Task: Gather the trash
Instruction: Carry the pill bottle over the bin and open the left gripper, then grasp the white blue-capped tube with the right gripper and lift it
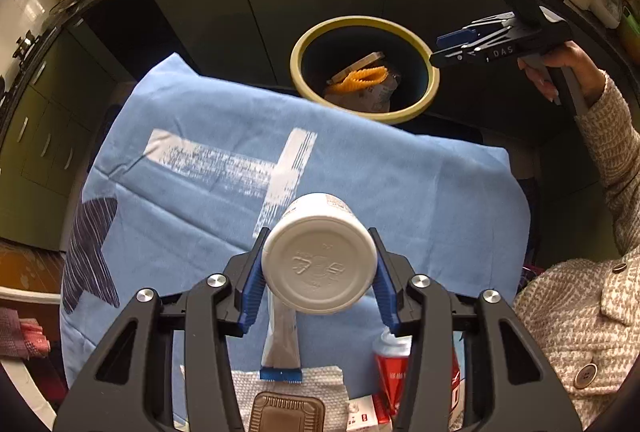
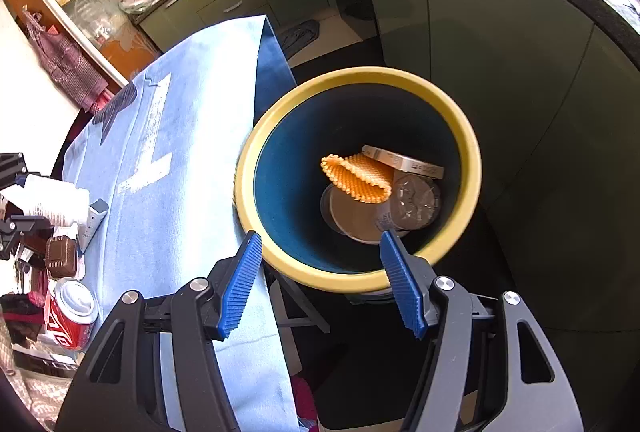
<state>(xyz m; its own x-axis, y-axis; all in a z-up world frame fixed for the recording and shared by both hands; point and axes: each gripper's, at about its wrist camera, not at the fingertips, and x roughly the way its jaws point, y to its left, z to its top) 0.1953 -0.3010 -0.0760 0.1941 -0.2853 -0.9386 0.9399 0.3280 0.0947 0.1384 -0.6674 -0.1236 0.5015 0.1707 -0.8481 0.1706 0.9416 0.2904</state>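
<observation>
My left gripper (image 1: 318, 260) is shut on a white plastic bottle (image 1: 320, 252), held above the blue tablecloth (image 1: 180, 200) with its base toward the camera. The same bottle (image 2: 52, 204) shows at the left edge of the right wrist view. My right gripper (image 2: 320, 260) stands open and empty above the near rim of the yellow-rimmed bin (image 2: 472, 168), which holds an orange wrapper (image 2: 356, 178), round lids and a flat box. From the left wrist view, the right gripper (image 1: 444, 46) hovers at the right rim of the bin (image 1: 298, 72).
On the cloth near me lie a silver sachet (image 1: 282, 340), a red can (image 1: 394, 360), a brown tray (image 1: 286, 414) on a paper towel, and small cartons. Dark kitchen cabinets (image 1: 256, 4) stand behind the bin. A person's knit sleeve (image 1: 616, 160) is at right.
</observation>
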